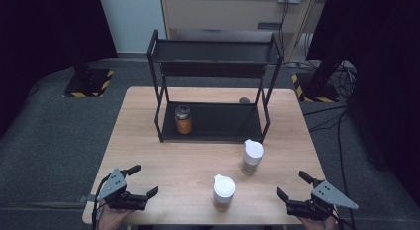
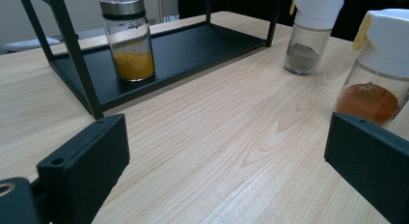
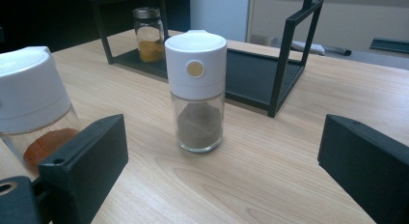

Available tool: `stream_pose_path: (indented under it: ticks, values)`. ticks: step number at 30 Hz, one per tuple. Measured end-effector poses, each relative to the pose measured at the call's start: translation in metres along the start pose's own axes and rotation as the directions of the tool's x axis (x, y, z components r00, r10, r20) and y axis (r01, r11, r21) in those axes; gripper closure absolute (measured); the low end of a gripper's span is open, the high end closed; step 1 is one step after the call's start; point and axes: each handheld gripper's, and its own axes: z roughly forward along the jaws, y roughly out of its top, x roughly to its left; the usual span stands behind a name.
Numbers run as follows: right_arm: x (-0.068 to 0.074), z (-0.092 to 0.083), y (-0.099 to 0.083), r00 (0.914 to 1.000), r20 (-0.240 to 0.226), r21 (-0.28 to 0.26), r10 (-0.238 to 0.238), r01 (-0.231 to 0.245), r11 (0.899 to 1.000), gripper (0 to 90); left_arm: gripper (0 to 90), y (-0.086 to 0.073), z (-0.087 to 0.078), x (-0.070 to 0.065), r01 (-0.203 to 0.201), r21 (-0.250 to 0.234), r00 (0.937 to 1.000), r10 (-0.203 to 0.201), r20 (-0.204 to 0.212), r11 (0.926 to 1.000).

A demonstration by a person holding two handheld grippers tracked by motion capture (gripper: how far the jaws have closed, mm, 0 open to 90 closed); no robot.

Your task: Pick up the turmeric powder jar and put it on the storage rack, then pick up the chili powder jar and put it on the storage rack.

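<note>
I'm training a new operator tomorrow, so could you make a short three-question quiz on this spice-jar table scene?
1. True or false: the metal-lidded jar of yellow powder stands on the lower shelf of the black rack.
2. How many white-capped jars stand on the wooden table outside the rack?
3. Multiple choice: the jaws of the left gripper and right gripper are A) both open and empty, B) both shut on jars, C) one open and one shut.

Key: 1 true. 2 two: the grey-powder jar and the orange-powder jar. 3 A.
</note>
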Motion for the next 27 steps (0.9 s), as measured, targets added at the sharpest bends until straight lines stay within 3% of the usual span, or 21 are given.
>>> stream_pose_path:
  ticks: [27]
  values:
    - [0.0013,-0.0002,0.0011,1.0000,0.002,0.003,-0.003,0.003,1.000,3.6,1.3,-0.0010,-0.0005,0.0013,0.001,-0.009,0.9999,-0.001,0.012,1.0000]
